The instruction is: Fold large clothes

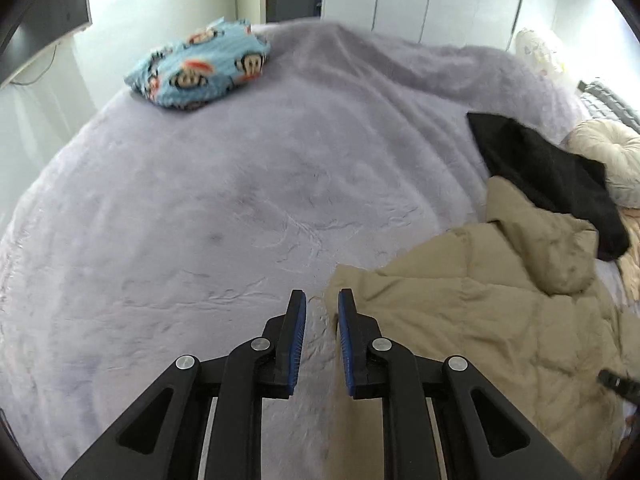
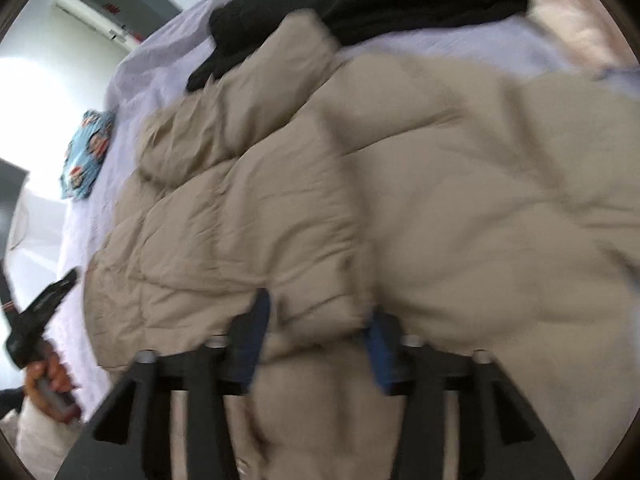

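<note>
Step in hand looks like the start of a fold on the tan quilted puffer jacket, which lies spread on the lavender fleece bed cover, its hood toward the black garment that lies just past it, touching or overlapping the hood edge. Right hand-held gripper is down on the jacket's near part with a thick fold of tan fabric bulging between its half-spread fingers; view is blurred, so can't tell if the pads actually pinch it. Left hand-held gripper hovers at the jacket's left corner, fingers nearly pressed together with a narrow gap, nothing between them, the cover visible through the gap. Next move likely calls for the left one to open and take the jacket corner just beside it, so both can lift one edge and carry it across. Counts: one tan jacket, one black garment, one folded blue monkey-print fleece well apart at the far side, one cream round cushion, two grippers.
</note>
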Tool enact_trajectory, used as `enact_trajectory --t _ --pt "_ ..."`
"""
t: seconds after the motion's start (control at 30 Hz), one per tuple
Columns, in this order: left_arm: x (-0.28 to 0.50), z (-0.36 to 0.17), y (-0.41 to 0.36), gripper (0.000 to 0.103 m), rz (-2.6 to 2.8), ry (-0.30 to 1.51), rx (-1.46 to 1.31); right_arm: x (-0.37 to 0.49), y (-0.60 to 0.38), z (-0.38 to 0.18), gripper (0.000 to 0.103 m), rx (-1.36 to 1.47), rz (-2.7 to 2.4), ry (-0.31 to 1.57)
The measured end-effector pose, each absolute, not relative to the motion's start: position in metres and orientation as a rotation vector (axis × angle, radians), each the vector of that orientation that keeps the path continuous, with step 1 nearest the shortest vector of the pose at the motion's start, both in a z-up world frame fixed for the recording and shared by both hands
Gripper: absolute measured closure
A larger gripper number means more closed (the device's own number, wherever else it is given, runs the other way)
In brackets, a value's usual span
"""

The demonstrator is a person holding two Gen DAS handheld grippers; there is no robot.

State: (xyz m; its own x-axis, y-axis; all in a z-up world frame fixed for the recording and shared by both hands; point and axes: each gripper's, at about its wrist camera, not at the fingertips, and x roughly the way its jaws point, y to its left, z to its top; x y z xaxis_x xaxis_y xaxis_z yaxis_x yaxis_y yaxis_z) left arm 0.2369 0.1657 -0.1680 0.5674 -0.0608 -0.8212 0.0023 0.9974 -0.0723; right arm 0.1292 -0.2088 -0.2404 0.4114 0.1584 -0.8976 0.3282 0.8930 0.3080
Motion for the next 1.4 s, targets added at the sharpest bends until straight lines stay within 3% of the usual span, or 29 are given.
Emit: enact_trajectory --t 0.07,0.17,0.27,0.4,0.67,0.73,0.8,0.93,0.97,1.0,1.03,1.17,1.27,1.4 --pt "0.219 -0.158 0.16 0.085 -0.072 0.966 -0.065 0.121 -0.219 -0.227 0.051 0.477 -0.149 1.101" --pt "0.206 -0.165 0.14 0.085 -0.126 1.005 -0.024 0.128 -0.211 -0.218 0.078 0.423 -0.08 1.07" --pt "0.201 -0.197 0.12 0.085 -0.108 1.072 0.032 0.142 -0.195 -0.232 0.083 0.401 -0.018 1.117" --pt "0.198 -0.228 0.116 0.085 -0.025 1.132 0.03 0.144 -0.189 -0.263 0.083 0.357 -0.07 1.238" --pt "0.183 -0.205 0.105 0.085 -0.023 1.129 0.038 0.111 -0.227 -0.25 0.082 0.51 -0.075 1.241" --pt "0.175 -0.198 0.098 0.085 -0.028 1.135 0.021 0.099 -0.231 -0.246 0.076 0.546 -0.072 1.241" --pt "0.162 -0.192 0.089 0.085 -0.026 1.126 0.021 0.088 -0.236 -0.24 0.056 0.562 -0.078 1.234" --pt "0.138 -0.186 0.064 0.084 -0.08 1.146 0.012 0.061 -0.248 -0.236 0.053 0.615 -0.083 1.23" --pt "0.134 -0.187 0.058 0.068 -0.094 1.163 0.006 0.055 -0.251 -0.235 0.052 0.629 -0.089 1.231" --pt "0.13 -0.187 0.053 0.018 -0.099 1.175 0.002 0.048 -0.255 -0.236 0.049 0.651 -0.096 1.234" --pt "0.125 -0.187 0.047 0.0 -0.095 1.179 -0.001 0.041 -0.257 -0.237 0.048 0.666 -0.099 1.237" --pt "0.105 -0.179 0.017 0.001 -0.115 1.146 0.034 0.024 -0.268 -0.239 0.046 0.699 -0.115 1.235" --pt "0.1 -0.178 -0.004 0.001 -0.128 1.142 0.06 0.01 -0.282 -0.24 0.038 0.716 -0.128 1.229" --pt "0.096 -0.172 -0.032 0.001 -0.22 1.141 0.028 -0.004 -0.308 -0.237 0.037 0.745 -0.149 1.21"
